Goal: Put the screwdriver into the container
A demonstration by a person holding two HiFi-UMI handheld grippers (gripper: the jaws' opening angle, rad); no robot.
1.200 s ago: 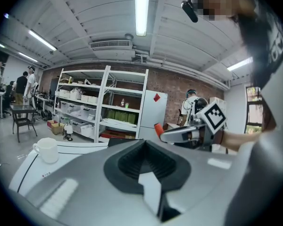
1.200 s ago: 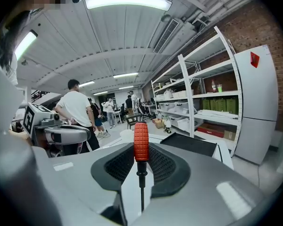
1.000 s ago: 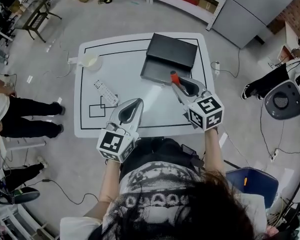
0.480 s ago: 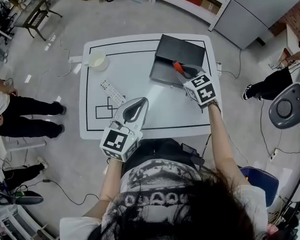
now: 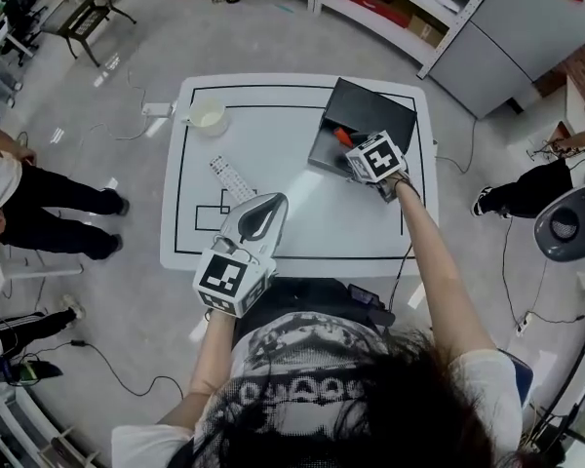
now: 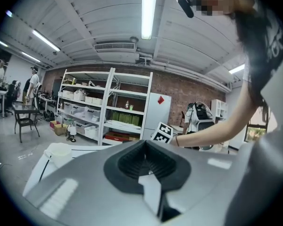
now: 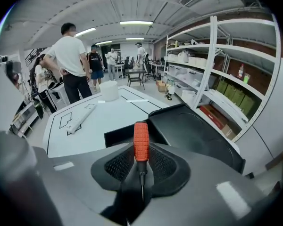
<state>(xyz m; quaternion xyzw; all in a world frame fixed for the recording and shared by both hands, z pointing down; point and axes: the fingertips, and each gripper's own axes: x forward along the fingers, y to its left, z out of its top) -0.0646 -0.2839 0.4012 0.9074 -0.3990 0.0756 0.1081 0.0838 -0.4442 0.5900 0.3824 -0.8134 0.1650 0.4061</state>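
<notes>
Table (image 5: 283, 232): white, marked with a black outline.
Far right corner: black container (image 5: 375, 113) is set here.
Far left: white cup (image 5: 208, 115) is placed.
Left-centre: white strip-shaped object (image 5: 232, 177) is laid flat.

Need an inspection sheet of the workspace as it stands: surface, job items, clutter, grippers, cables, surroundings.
Surface: white table with black marked outlines.
Job's things: black container open at the table's far right. The orange-handled screwdriver is over it, not yet released.
Clutter: white cup at the far left corner; long white bar, possibly a power strip, mid-left.
Grippers: right gripper shut on the screwdriver. Left gripper shut, nothing between its fingers, near the table's front edge.
Cables: floor cable right of the table; nothing seen on the tabletop.
Surroundings: shelving behind the table; person standing at left.
</notes>
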